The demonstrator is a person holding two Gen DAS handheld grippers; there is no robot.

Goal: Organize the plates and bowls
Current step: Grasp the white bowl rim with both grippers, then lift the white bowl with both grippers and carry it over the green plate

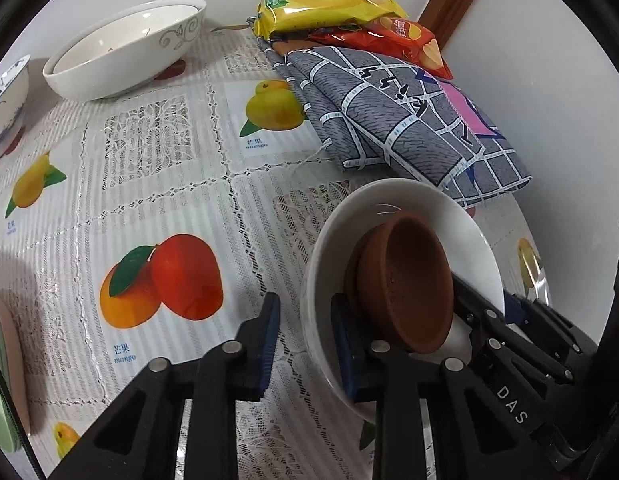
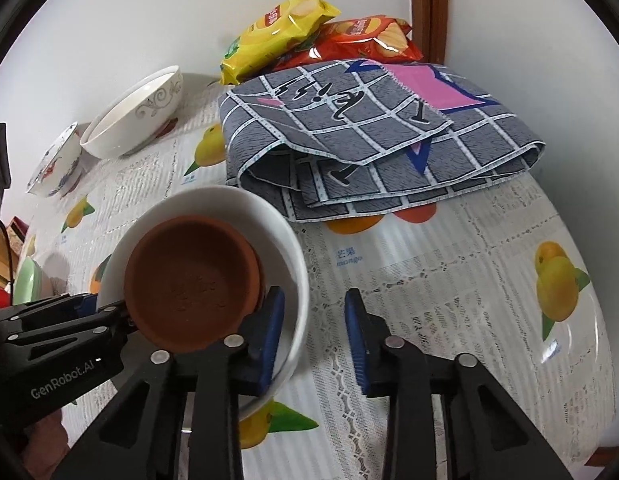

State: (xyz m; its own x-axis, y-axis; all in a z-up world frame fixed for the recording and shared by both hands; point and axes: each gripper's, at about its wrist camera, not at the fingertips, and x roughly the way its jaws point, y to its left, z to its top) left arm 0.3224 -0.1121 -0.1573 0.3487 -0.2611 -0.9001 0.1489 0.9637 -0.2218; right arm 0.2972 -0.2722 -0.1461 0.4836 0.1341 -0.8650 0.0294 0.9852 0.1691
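Terracotta saucers [image 2: 193, 280] nest in white bowl [image 2: 285, 224], both tools [image 1: 305, 344] [image 2: 315, 336] gaping astride its rim; patterned bowls [image 2: 137, 116] near the desk's far edge remain unstacked.

We see a matt, rough terracotta saucer [image 2: 193, 280] inside a glossy white ceramic bowl [image 2: 285, 240] between our fingers; beyond them, woven cloth [image 2: 369, 136] on a shiny plastic tablecloth [image 2: 489, 280].

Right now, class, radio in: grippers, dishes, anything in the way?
Left gripper open, straddling white bowl rim. Right gripper open, straddling opposite rim. Brown dishes nested inside the bowl. Folded grey cloth just behind it.
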